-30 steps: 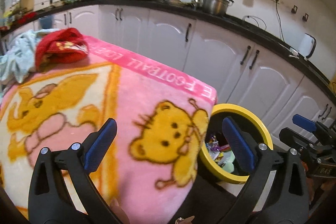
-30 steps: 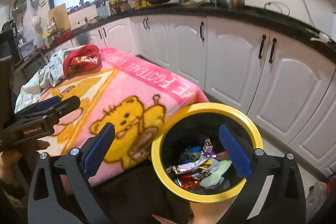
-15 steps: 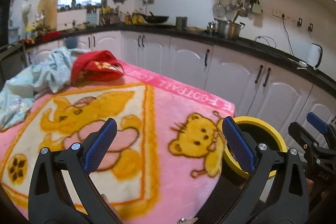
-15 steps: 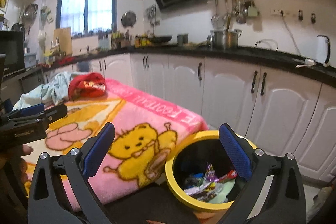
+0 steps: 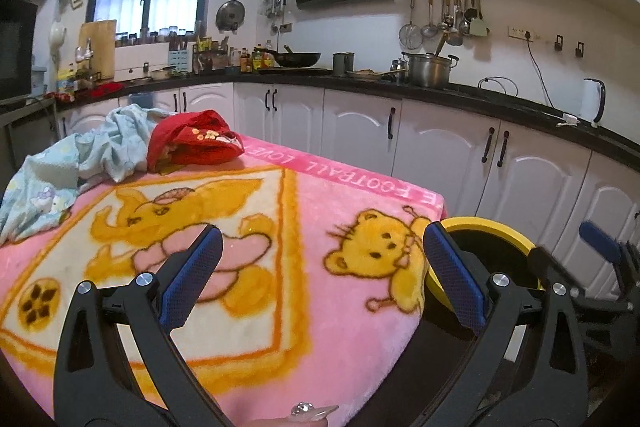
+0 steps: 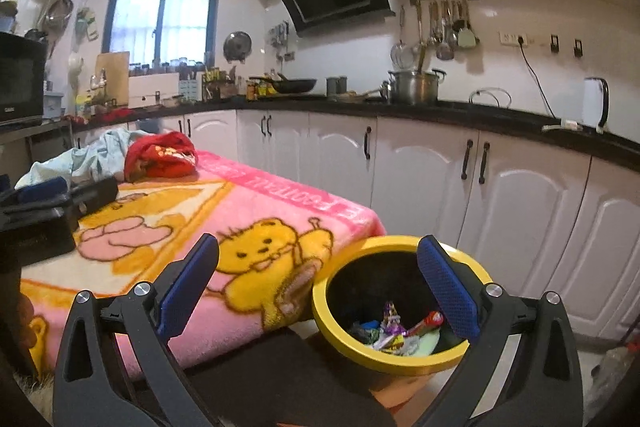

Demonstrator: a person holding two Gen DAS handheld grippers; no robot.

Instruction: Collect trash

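A yellow-rimmed black bin [image 6: 356,259] stands on the floor beside the table's right corner, with several colourful wrappers [image 6: 394,327] at its bottom. In the left wrist view only part of the bin's rim [image 5: 496,227] shows. My left gripper [image 5: 320,275] hovers open above the pink cartoon blanket [image 5: 240,227], nothing between its fingers. My right gripper [image 6: 320,283] is open too, held above and in front of the bin. Each gripper shows at the edge of the other's view. No trash is visible on the blanket.
A red cloth [image 5: 196,143] and a pale blue cloth [image 5: 80,163] lie bunched at the table's far left. White cabinets [image 6: 500,195] under a black counter run behind, with a pot [image 6: 416,87], a wok [image 5: 296,59] and a kettle [image 5: 592,99].
Both wrist cameras have tilted upward and pulled back from the bin, so more of the kitchen wall shows. Both grippers stayed open and hold nothing.
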